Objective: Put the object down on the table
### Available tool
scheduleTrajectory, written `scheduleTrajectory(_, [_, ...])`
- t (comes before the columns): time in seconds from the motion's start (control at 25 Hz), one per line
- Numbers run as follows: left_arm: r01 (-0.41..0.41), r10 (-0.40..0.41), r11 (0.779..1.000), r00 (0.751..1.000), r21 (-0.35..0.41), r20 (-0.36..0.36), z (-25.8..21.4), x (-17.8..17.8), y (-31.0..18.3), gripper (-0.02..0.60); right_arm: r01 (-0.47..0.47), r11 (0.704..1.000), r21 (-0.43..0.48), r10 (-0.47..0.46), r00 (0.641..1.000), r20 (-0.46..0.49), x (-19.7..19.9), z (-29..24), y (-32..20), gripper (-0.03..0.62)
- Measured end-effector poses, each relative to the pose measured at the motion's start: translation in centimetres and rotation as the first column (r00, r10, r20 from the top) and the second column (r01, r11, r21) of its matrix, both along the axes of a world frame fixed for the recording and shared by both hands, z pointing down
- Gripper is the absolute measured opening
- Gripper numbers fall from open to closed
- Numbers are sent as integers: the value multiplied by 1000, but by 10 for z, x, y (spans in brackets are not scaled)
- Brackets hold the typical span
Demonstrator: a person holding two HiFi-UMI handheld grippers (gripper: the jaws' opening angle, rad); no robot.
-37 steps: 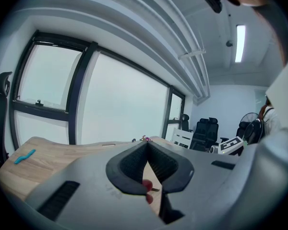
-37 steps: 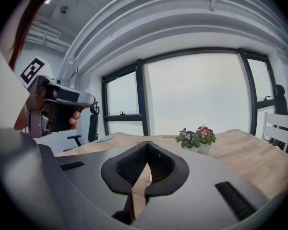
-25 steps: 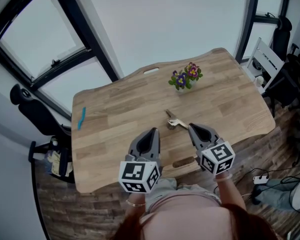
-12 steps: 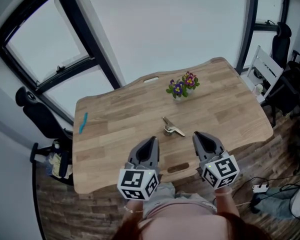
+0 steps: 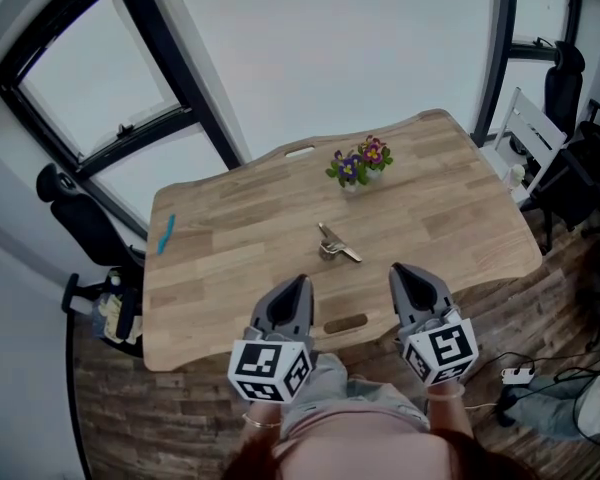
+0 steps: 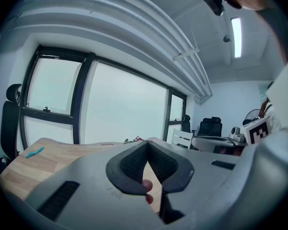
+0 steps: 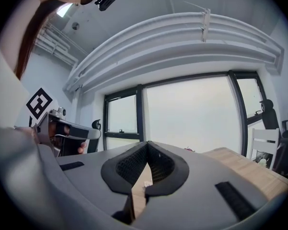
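Left gripper [image 5: 300, 284] and right gripper [image 5: 398, 271], grey moulded plastic, are both clenched empty, ribbed black pads [image 6: 132, 165] meeting. Small shiny metal object [image 5: 334, 245] lies on the pale wood-grain table [image 5: 230, 258], ahead of both, untouched.

Light wood table [image 5: 240, 238]; blue pen [image 5: 165, 234]; purple/pink flowers [image 5: 360, 158]
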State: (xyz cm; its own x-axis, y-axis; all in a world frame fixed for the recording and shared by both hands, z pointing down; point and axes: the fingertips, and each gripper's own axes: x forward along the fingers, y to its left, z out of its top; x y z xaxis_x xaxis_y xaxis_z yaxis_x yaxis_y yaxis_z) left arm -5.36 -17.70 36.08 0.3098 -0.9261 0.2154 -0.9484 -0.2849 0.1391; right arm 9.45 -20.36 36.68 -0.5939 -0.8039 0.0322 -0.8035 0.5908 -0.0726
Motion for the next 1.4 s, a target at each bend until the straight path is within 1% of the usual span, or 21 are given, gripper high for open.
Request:
scheduleTrajectory(0.16, [-9,9,1000,1000,-6,5,-1,10,9,0,-11,999,34,12,1000,-20,8,-6,10,-2])
scheduleTrajectory(0.36, [-48,48,999,999,-7,23,-2,22,15,0,-37,998,56,38,999,-14,20,-12,16,-1])
scheduleTrajectory(0.56, [-77,77,997,997,-6,23,-7,24,17,0,-48,997,65,50,998,-29,18,-19,17,-2])
scheduleTrajectory(0.68, [-83,83,997,996,-7,19,-7,17,15,0,-57,996,68,59,998,-27,10,-22,15,-1])
scheduleTrajectory(0.88, [-96,96,995,995,-10,22,-9,-5,15,0,-65,996,68,67,997,-36,-13,-29,12,0])
scheduleTrajectory(1.12, [-118,118,993,993,12,8,-19,-31,12,0,-65,994,86,68,997,-43,-42,-41,13,-1])
scheduleTrajectory(1.32, [-128,127,992,991,23,42,-19,-50,9,0,-70,995,77,75,996,-56,-62,-41,14,-2])
scheduleTrajectory(1.4, [-131,130,991,991,21,43,-18,-56,8,0,-79,994,71,83,994,-64,-67,-40,14,-1])
